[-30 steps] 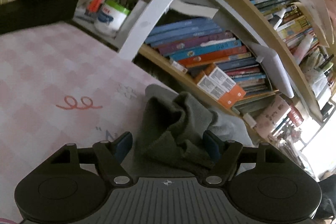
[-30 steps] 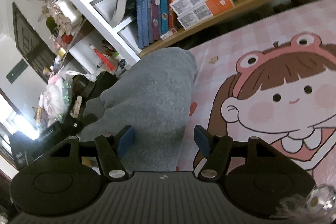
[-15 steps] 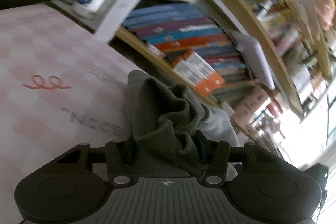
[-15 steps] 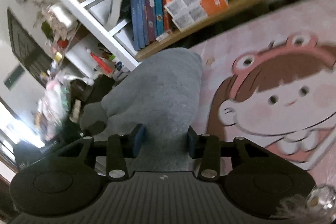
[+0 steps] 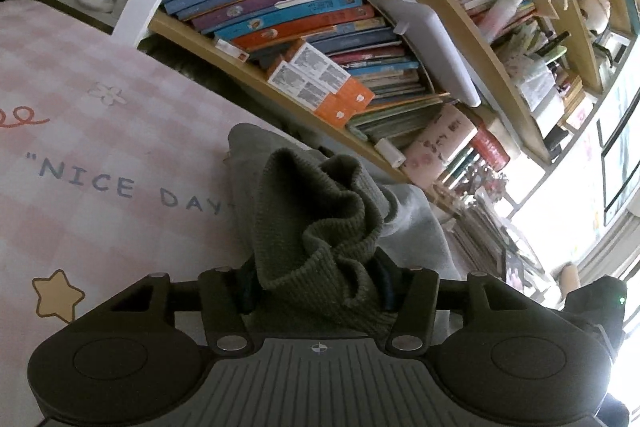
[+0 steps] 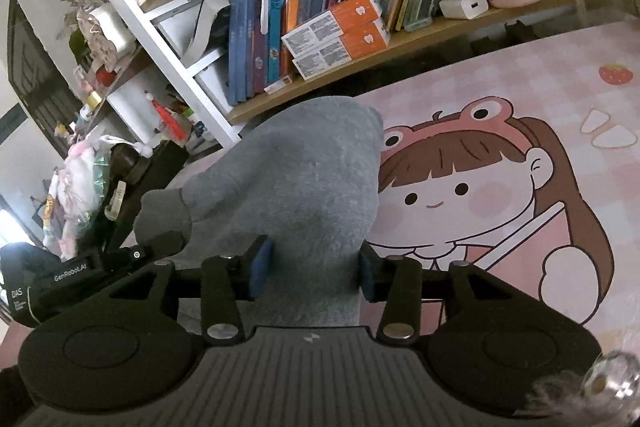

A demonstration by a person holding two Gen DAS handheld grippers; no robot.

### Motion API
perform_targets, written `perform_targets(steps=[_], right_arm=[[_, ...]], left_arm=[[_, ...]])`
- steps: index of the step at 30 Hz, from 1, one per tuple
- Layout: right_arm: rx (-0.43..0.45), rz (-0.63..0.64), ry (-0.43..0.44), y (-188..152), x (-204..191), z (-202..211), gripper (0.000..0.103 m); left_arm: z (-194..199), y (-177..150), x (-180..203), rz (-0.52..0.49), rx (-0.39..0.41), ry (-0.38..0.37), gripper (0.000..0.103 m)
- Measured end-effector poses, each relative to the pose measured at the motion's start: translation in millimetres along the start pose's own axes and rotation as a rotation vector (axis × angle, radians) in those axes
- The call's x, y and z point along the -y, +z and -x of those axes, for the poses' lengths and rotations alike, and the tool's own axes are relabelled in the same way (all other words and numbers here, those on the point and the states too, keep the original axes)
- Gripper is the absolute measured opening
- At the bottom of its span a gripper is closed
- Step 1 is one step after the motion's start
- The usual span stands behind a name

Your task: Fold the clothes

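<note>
The left gripper (image 5: 316,283) pinches bunched, ribbed olive knit (image 5: 316,227); the right gripper (image 6: 312,273) pinches soft grey fleece (image 6: 304,179); both jaws are easing open. The garment lies at the pink checked desk's (image 5: 100,115) shelf-side edge.

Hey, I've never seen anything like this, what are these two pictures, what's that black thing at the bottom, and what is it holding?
There is no robot here. A person holds a hand tool with two jaws in each hand, and a wide-angle camera on each tool looks forward along the jaws; the black shape at the bottom is the tool itself. One picture comes from the left tool, the other from the right.

The left gripper has the dark green ribbed edge of a garment bunched between its jaws. The right gripper has the grey fleece garment between its jaws. Both sets of jaws are opening slightly, with cloth between them.

The cloth lies on a pink checked mat printed with "NICE DAY" and a cartoon girl. Behind it stands a bookshelf.
</note>
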State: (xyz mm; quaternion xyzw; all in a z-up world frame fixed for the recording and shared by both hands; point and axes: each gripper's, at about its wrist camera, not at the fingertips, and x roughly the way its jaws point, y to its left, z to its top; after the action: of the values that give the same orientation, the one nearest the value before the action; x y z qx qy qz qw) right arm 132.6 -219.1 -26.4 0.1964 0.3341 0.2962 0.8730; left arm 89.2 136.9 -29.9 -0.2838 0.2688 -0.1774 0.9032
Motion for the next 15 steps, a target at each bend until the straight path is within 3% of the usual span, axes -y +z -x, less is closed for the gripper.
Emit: perform_targets(steps=[7,10,15], right_arm=[[-0.020,-0.048,0.014,0,5,-2,0.051],[-0.018,-0.049,0.022,-1,3,-4,0.045],[0.066,0.061,0.030,-2,-13,6,0.035]], left_arm=[[-2,1,-2,0.010,-0.005,-0.002,0.058],[-1,1,1,-0.009,0.002,-0.001,0.052],[5,1,10,-0.075,0.039,0.009,0.048]])
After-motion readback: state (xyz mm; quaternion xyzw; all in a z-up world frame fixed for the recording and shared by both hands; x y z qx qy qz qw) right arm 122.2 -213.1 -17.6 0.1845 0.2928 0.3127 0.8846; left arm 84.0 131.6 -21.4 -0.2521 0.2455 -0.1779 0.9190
